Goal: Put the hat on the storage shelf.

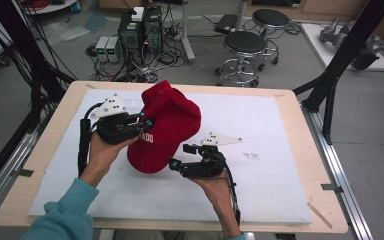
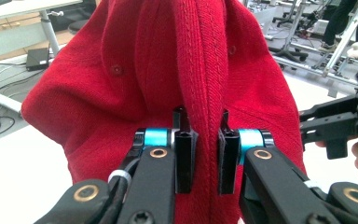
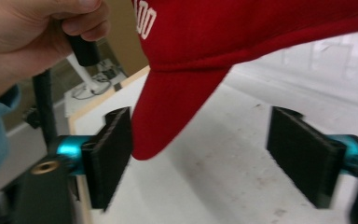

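Red cloth cap point(image 1: 167, 127) with white letters hangs over the white board point(image 1: 260, 130), pinched tight in the left gripper point(image 2: 200, 140). Right gripper point(image 3: 200, 154) gapes wide below, its brim point(image 3: 172, 107) between the jaws, not grabbed yet.

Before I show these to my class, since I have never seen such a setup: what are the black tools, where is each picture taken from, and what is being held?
A person holds a hand-operated two-jaw gripper in each hand; there is no robot arm. One picture looks down from above the table. The other two come from cameras riding on each gripper, looking along its jaws. On the table's white sheet is a red cap. The left gripper is shut on a fold of the cap's crown and holds it up. The right gripper is open, and the cap's brim points down between its jaws, near one pad.
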{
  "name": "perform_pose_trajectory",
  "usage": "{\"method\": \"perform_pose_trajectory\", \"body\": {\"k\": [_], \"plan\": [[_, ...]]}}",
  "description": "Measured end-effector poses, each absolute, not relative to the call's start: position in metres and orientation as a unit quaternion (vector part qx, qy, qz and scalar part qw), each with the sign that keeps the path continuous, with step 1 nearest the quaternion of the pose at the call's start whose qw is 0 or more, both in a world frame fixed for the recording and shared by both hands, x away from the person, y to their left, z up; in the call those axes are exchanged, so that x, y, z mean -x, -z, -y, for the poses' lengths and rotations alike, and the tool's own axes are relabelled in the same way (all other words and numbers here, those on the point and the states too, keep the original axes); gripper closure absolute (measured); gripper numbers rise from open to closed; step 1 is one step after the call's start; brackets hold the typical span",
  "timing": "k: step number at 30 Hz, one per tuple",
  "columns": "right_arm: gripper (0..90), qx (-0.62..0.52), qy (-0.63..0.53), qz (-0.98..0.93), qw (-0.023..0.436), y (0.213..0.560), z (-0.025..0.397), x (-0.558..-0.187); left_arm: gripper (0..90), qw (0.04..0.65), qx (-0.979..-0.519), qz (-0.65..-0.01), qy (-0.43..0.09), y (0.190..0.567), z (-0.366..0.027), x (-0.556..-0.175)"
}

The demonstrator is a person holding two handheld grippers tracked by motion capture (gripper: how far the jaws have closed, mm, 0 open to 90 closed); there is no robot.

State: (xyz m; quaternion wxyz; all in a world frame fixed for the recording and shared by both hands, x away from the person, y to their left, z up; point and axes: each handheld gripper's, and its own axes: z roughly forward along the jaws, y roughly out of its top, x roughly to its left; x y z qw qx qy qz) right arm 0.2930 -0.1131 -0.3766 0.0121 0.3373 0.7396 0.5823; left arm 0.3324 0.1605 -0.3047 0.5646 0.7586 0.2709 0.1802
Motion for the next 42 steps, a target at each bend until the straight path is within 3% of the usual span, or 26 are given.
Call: {"method": "perform_pose_trajectory", "body": {"k": [3,6,15,26,36,42], "plan": [[16.8,-0.335,-0.577,-0.745,0.01,0.378,0.108,-0.294,81.6,0.566,-0.759,-0.266,-0.18,0.305,-0.158,-0.333],[30.2,-0.331,-0.589,-0.737,-0.001,0.379,0.108,-0.293,81.6,0.568,-0.759,-0.264,-0.18,0.305,-0.156,-0.332],[57.6,-0.329,-0.608,-0.723,0.005,0.377,0.112,-0.293,81.7,0.574,-0.758,-0.254,-0.177,0.304,-0.152,-0.33],[81.0,-0.316,-0.617,-0.72,-0.029,0.377,0.111,-0.292,81.7,0.577,-0.759,-0.244,-0.176,0.304,-0.15,-0.329],[85.7,-0.294,-0.612,-0.734,-0.019,0.373,0.106,-0.289,80.1,0.576,-0.76,-0.246,-0.171,0.309,-0.152,-0.332],[85.9,-0.286,-0.607,-0.742,0.002,0.37,0.104,-0.286,74.0,0.573,-0.759,-0.25,-0.181,0.309,-0.153,-0.332]]}}
